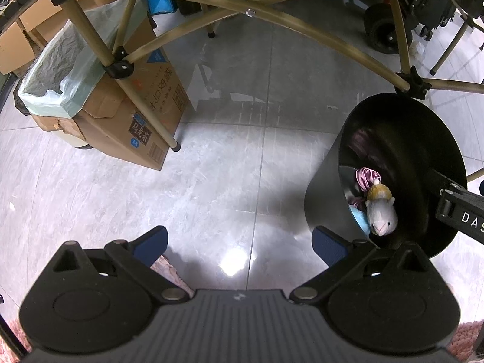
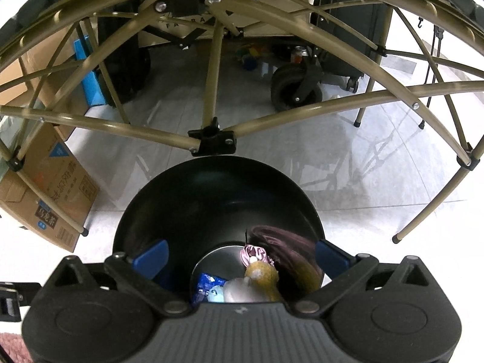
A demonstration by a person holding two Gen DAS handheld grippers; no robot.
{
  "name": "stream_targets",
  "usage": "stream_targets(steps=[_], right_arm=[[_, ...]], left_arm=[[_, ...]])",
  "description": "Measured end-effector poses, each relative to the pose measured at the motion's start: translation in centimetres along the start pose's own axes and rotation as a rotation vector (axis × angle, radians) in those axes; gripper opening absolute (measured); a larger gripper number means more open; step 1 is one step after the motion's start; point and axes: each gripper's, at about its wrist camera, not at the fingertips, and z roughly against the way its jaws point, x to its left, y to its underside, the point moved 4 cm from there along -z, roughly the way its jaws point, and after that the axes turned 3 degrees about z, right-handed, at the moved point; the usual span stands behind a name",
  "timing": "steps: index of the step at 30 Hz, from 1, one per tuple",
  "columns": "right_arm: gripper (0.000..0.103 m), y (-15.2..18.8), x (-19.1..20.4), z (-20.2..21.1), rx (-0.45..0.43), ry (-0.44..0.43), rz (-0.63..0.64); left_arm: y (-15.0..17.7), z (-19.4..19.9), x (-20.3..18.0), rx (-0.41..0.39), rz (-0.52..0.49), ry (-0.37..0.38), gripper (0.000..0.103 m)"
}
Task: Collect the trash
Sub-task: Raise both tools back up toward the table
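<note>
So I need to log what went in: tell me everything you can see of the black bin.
The black bin is round, glossy and lidless, widening from a small flat bottom to a broad rim. It stands upright on the pale tiled floor, beside a tan folding-frame leg. Inside lie a grey and tan plush toy, crumpled pink fabric and a blue wrapper. The right gripper hangs over its mouth, jaws wide, holding nothing.

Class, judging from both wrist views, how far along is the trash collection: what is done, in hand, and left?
Done: a plush toy, pink fabric and blue wrapper lie in the black bin. In hand: nothing; the right gripper is open above the bin, the left gripper open over floor. Left: no loose trash shows.
</note>
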Motion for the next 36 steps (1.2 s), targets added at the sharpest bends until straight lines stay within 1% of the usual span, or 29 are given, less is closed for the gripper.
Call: stream_targets(steps=[8, 18, 26, 36], right_arm=[[0.103, 0.1, 0.2, 0.3, 0.004, -0.008, 0.015], [0.103, 0.2, 0.5, 2.0, -0.013, -0.009, 0.059], [0.103, 0.5, 0.2, 4.6, -0.056, -0.015, 0.09], [0.103, 0.9, -1.8, 8.2, -0.098, -0.034, 0.035]], left_arm=[[0.0, 0.1, 0.0, -0.001, -0.002, 0.003, 0.103], [0.1, 0.9, -0.2, -0.029, -0.018, 0.01, 0.103], [0.2, 2.7, -0.5, -0.088, -0.041, 0.008, 0.103], [0.9, 5.8, -1.2, -0.2, -0.084, 0.024, 0.103]])
